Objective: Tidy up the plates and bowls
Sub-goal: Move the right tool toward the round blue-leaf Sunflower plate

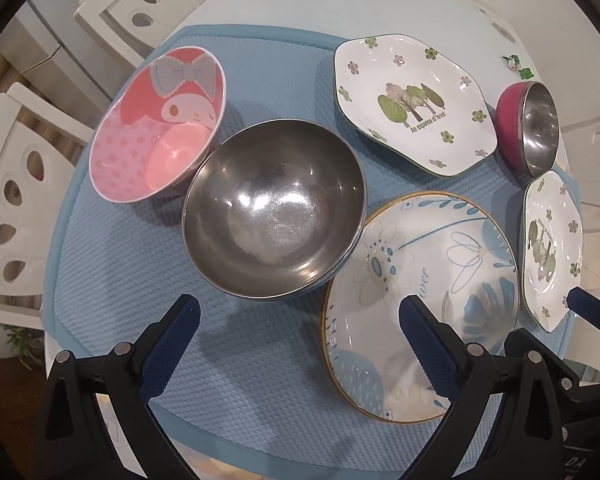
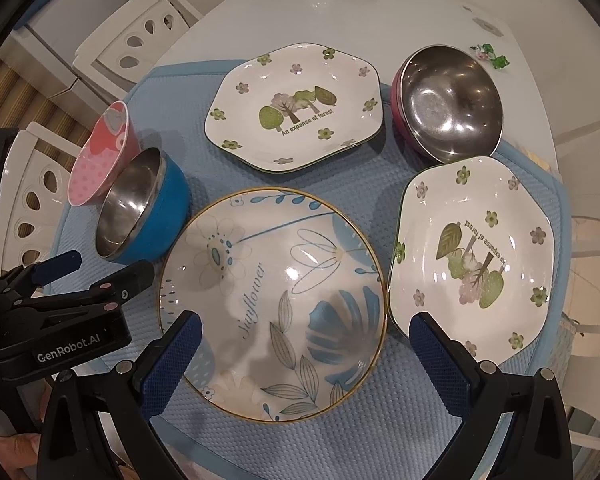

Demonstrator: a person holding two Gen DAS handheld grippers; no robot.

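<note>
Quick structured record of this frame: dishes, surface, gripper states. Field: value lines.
surface: blue mat on white table
plates: round sunflower plate; two hexagonal forest plates
bowls: pink cartoon bowl; blue steel bowl; magenta steel bowl
stacked: nothing yet
left gripper: open, empty
right gripper: open, empty, above sunflower plate

Looks like a home dining room: a glossy white oval worktop (image 2: 340, 12) with white carved-back dining chairs (image 1: 148, 4) around it, a quilted blue fabric placemat (image 2: 340, 176), a kids' pink cartoon-rabbit bowl (image 1: 156, 128), and a flower-print hexagonal ceramic plate (image 2: 296, 108).
</note>
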